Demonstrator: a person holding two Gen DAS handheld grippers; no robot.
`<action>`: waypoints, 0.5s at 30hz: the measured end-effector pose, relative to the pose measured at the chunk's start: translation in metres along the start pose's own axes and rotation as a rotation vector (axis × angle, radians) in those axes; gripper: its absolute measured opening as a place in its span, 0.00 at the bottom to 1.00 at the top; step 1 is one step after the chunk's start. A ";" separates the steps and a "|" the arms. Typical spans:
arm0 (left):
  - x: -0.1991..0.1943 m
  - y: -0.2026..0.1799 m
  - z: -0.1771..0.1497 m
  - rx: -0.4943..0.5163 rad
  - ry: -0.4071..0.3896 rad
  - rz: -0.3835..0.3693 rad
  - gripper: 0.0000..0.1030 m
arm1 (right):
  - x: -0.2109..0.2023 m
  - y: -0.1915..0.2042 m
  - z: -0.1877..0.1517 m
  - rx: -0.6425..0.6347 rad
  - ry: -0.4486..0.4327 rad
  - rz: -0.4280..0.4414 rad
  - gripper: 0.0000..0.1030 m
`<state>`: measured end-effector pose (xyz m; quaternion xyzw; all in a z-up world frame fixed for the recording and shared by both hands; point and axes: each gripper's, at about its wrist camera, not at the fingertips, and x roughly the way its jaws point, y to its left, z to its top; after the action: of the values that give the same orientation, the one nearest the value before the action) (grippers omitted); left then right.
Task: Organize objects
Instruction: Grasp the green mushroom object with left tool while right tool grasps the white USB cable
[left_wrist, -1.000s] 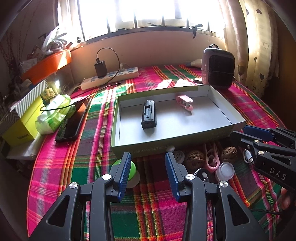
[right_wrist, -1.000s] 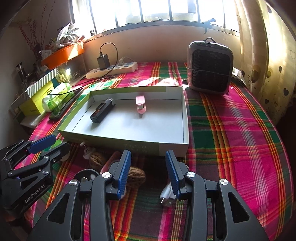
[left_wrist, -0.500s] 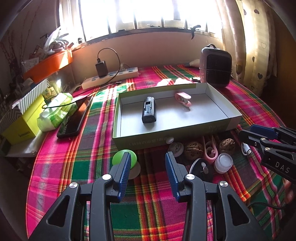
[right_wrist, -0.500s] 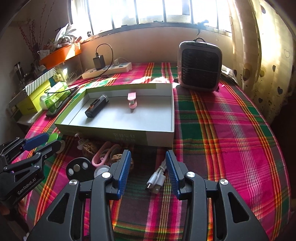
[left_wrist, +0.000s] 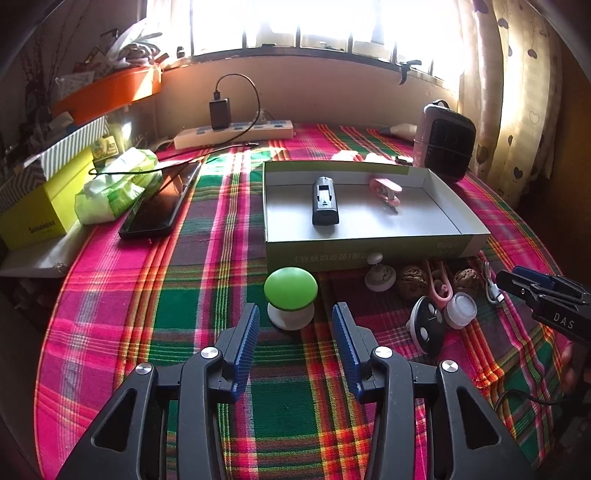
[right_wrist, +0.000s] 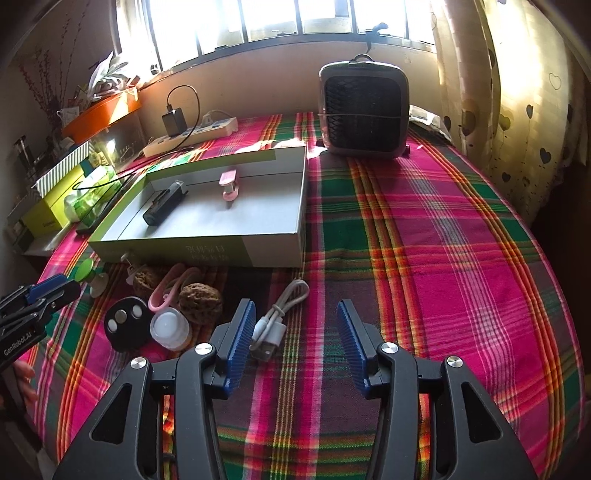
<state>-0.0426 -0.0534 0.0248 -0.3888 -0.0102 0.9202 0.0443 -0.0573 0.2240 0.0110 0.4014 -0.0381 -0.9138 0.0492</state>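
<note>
Both tools gape empty: left tool (right_wrist: 40, 295) reads "GenRobot.AI", right tool (left_wrist: 532, 282) reads "DAS".

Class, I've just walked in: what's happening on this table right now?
A person is sorting small items into a shallow box. A black device and pink clip already lie inside. Both claws are open and empty: the left claw faces a green knob, the right claw a white cable.

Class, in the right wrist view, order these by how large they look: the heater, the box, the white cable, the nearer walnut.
1. Box
2. Heater
3. White cable and nearer walnut: too alike, and nearest the camera, to rank.
</note>
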 end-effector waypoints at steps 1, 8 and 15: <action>0.001 0.002 0.000 -0.009 0.008 -0.016 0.39 | 0.000 0.000 0.000 -0.002 0.002 0.002 0.46; 0.010 0.009 -0.001 -0.037 0.031 -0.014 0.41 | 0.006 0.002 0.000 -0.011 0.022 0.012 0.48; 0.027 0.009 0.006 -0.053 0.063 -0.016 0.41 | 0.015 0.008 0.002 -0.038 0.060 -0.004 0.52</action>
<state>-0.0659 -0.0601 0.0094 -0.4185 -0.0362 0.9065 0.0418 -0.0679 0.2146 0.0023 0.4275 -0.0184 -0.9021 0.0563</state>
